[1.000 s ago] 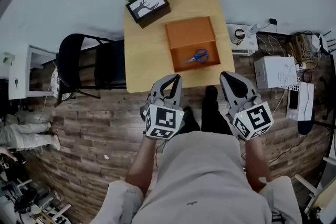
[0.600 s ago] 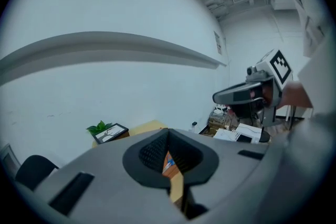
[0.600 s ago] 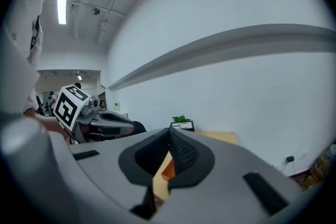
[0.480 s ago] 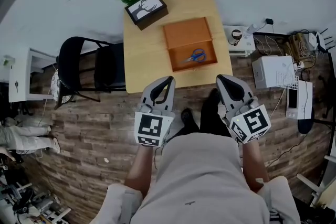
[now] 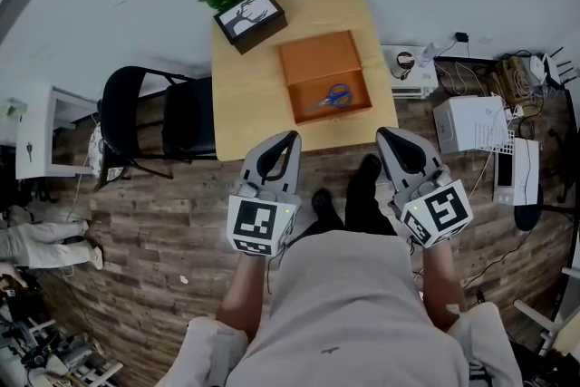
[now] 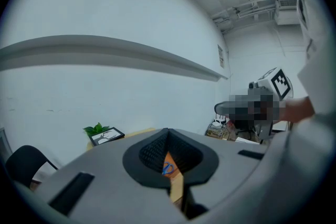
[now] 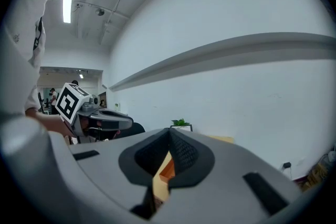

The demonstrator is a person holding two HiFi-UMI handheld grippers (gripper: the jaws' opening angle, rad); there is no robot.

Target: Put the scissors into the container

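The wooden table [image 5: 249, 95] is seen well ahead, with bare top to the left of the orange container [image 5: 315, 59], which sits close to the table's right and near edges. Both grippers are held back by the body, well apart from the table. The left gripper [image 5: 288, 139] and the right gripper [image 5: 391, 136] are closed up tight, nothing pinched. The blue-handled scissors [image 5: 333, 97] are lying inside the container, so the job looks basically done. No further grab seems called for, and there's plenty of open floor for backing off.
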